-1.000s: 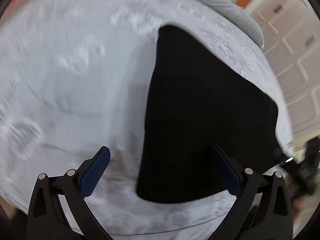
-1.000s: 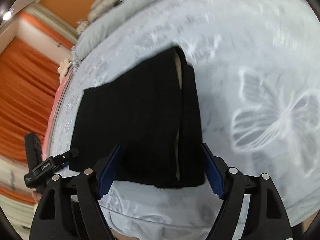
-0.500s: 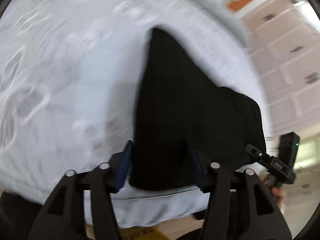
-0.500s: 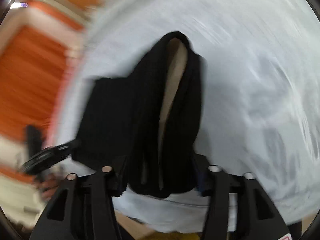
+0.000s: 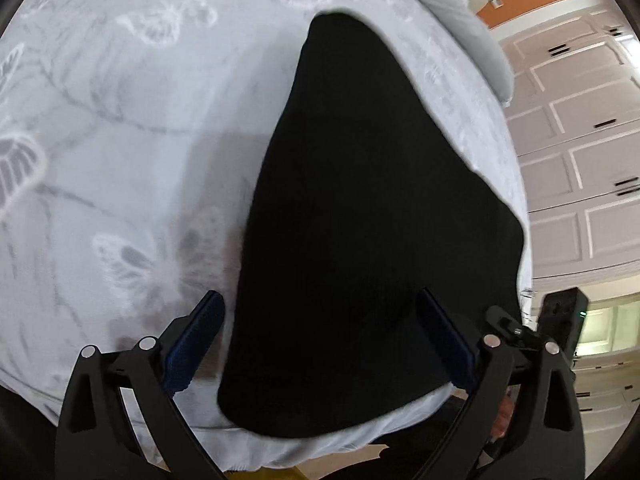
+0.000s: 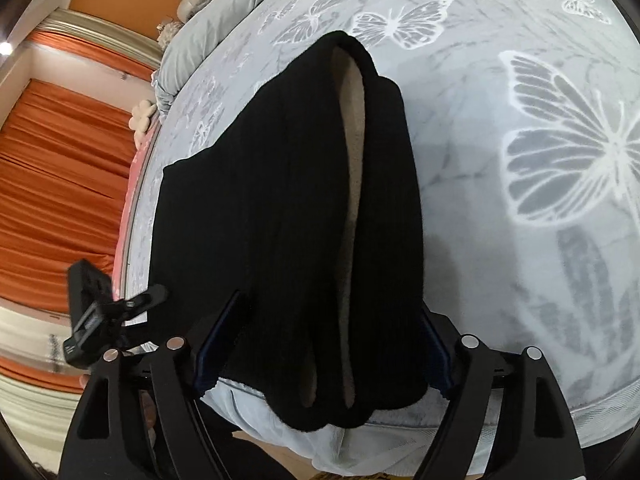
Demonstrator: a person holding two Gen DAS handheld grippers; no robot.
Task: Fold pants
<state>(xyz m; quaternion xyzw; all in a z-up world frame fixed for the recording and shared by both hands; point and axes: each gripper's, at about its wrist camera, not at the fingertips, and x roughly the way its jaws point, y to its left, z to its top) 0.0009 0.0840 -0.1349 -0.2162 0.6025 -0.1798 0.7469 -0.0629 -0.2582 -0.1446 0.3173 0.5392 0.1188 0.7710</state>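
Observation:
Black pants (image 5: 360,208) lie folded on a bed with a pale butterfly-print cover (image 5: 120,140). My left gripper (image 5: 320,340) is open, its blue-padded fingers either side of the pants' near corner by the bed edge. In the right wrist view the pants (image 6: 280,208) show a tan inner lining (image 6: 354,152) along an open fold. My right gripper (image 6: 324,344) is open, fingers straddling the near end of the pants. Neither gripper holds cloth.
The bed's front edge (image 6: 520,412) runs just below both grippers. A grey pillow (image 6: 224,8) lies at the head. Orange curtains (image 6: 52,168) hang on one side, white panelled cupboards (image 5: 580,140) on the other. The other gripper (image 6: 92,312) shows at the left.
Both grippers narrowed around the pants' near edge half a second ago and have opened wide again. The fold with tan lining now lies more open than a second ago.

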